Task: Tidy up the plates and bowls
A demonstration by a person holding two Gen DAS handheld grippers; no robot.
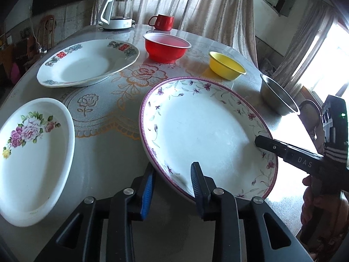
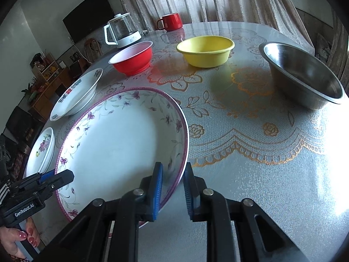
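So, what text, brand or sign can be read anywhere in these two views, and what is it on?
"GenRobot.AI": on the side of the left gripper, seen from the right wrist.
"D A S": on the right gripper, seen from the left wrist; the rest is cut off.
Red characters on the rim of the white plate: too blurred to read.
White kettle: base marking too small to read.

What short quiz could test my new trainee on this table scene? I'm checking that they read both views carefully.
1. Whose rim lies between the fingers of both the left gripper and the right gripper? A rose plate; B purple-rimmed plate; C kettle.
2. How many bowls stand on the table?
3. True or false: a mug sits on the purple-rimmed plate.
Key: 1 B. 2 Three: red bowl, yellow bowl, steel bowl. 3 False.
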